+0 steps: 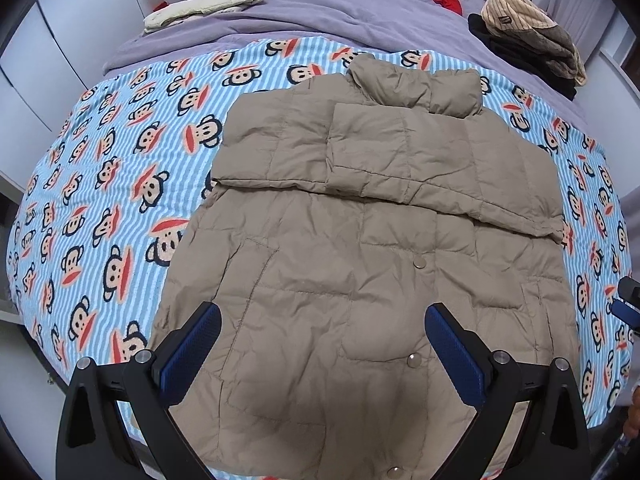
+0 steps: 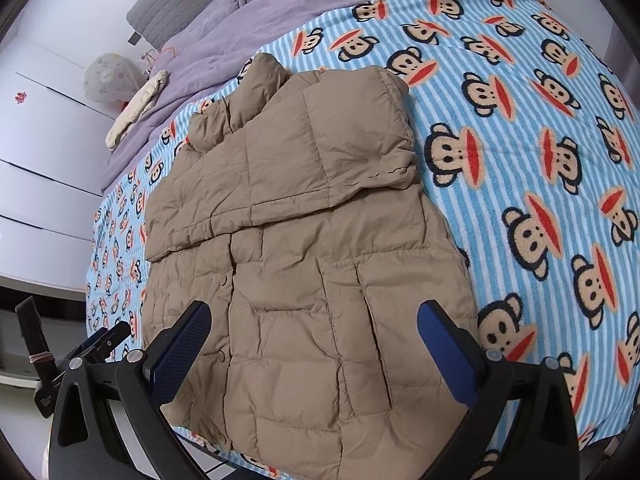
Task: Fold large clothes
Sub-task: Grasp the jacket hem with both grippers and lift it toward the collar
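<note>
We record a tan quilted puffer jacket [image 1: 360, 264] lying flat on a blue-and-white striped blanket printed with monkey faces [image 1: 120, 184], which covers the near part of a bed. Both sleeves are folded in across the chest: they lie as a band over the upper body of the jacket, below the stand-up collar [image 1: 416, 84]. We count 3 round snap buttons [image 1: 420, 262] down the front panel in the left wrist view.

The left gripper [image 1: 322, 344] hangs above the lower half of the jacket with its 2 blue-padded fingers [image 1: 192, 352] spread wide; nothing is between them and no cloth is pinched. The right gripper [image 2: 314, 344] hangs above the jacket's lower right side, likewise spread to full width and released, with only the fabric below seen through the gap. Its edge also shows at the right margin of the left wrist view.

Beyond the blanket lies a lilac duvet [image 1: 312, 12]. On it we note a cream folded item [image 1: 204, 6] at the left and a stack of folded dark and striped clothes [image 1: 528, 36] at the right.
</note>
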Available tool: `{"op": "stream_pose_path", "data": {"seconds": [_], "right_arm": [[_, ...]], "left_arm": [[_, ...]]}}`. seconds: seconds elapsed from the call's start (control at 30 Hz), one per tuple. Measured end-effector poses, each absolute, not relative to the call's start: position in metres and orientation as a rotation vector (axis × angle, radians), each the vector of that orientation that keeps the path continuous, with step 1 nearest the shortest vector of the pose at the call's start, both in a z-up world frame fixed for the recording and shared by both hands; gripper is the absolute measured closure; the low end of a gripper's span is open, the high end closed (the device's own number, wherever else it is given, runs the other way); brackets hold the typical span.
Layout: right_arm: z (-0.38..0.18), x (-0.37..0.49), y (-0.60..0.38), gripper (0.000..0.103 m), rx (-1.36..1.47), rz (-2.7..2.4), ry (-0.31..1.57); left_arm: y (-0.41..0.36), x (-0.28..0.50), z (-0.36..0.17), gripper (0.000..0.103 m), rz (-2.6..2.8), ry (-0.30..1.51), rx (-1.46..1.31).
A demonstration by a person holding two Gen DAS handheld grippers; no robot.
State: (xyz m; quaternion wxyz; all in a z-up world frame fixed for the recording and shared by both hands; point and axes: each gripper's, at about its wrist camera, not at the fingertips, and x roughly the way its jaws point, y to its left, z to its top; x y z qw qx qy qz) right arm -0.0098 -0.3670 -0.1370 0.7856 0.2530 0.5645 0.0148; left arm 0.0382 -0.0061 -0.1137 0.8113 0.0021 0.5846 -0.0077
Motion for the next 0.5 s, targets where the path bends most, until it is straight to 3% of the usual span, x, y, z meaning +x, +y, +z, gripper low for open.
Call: {"op": "stream_pose_path", "data": {"seconds": [0.5], "right_arm": [[-0.151,-0.053,-0.326,0.0,0.675,-0.059,1.229]], "left_arm": [[0.035,0.011,-0.137,0.001,-0.117,1.29,0.066]]}}
